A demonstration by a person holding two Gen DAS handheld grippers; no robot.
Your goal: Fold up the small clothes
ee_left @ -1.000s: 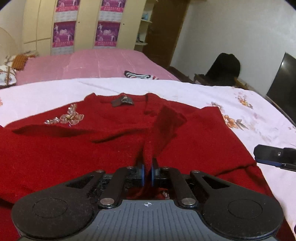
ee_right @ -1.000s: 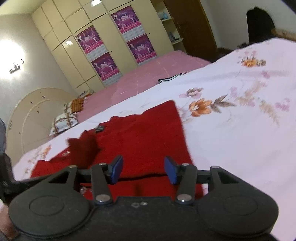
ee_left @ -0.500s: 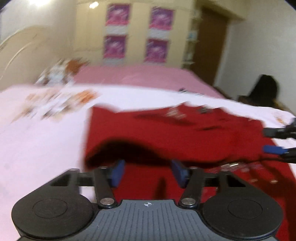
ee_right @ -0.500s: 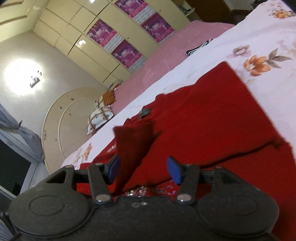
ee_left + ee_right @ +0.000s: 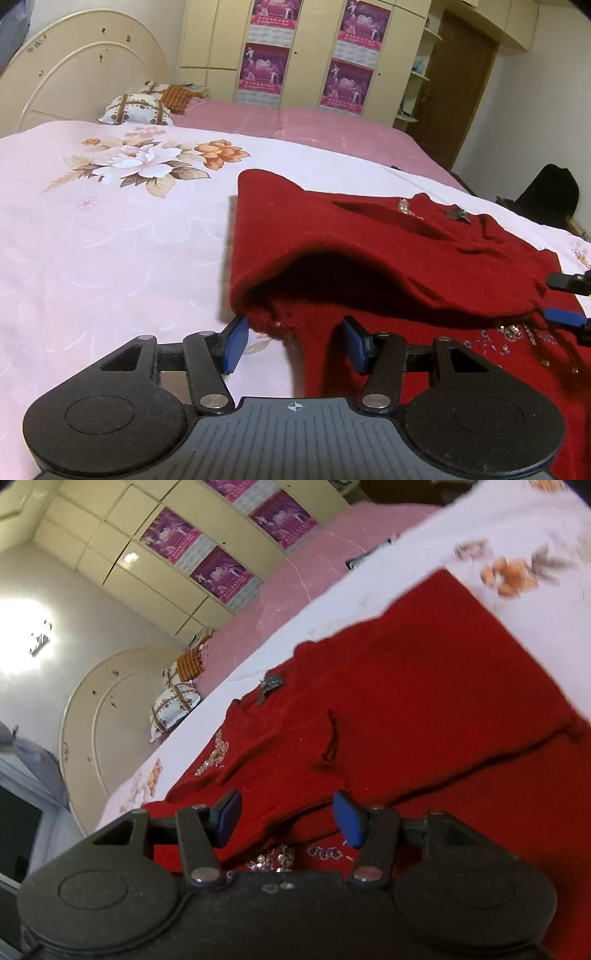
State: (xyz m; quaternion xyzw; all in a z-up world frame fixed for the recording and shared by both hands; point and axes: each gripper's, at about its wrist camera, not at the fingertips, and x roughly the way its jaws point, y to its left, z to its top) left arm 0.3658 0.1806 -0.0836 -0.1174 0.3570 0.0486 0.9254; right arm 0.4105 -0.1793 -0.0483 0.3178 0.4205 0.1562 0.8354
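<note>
A floral bedsheet (image 5: 110, 240) fills the left and centre of the left wrist view, pale pink with a printed flower cluster (image 5: 147, 166) in the upper left. Beyond it a plain pink cover (image 5: 295, 125) runs across the upper middle. At upper left stands a cream round headboard (image 5: 85, 74), with a patterned pillow (image 5: 136, 110) and an orange checked cushion (image 5: 177, 96) just beside it. A cream wardrobe (image 5: 314, 48) with purple posters (image 5: 264, 68) spans the top. A brown door (image 5: 461, 88) sits upper right, a dark shape (image 5: 550, 199) at far right.
</note>
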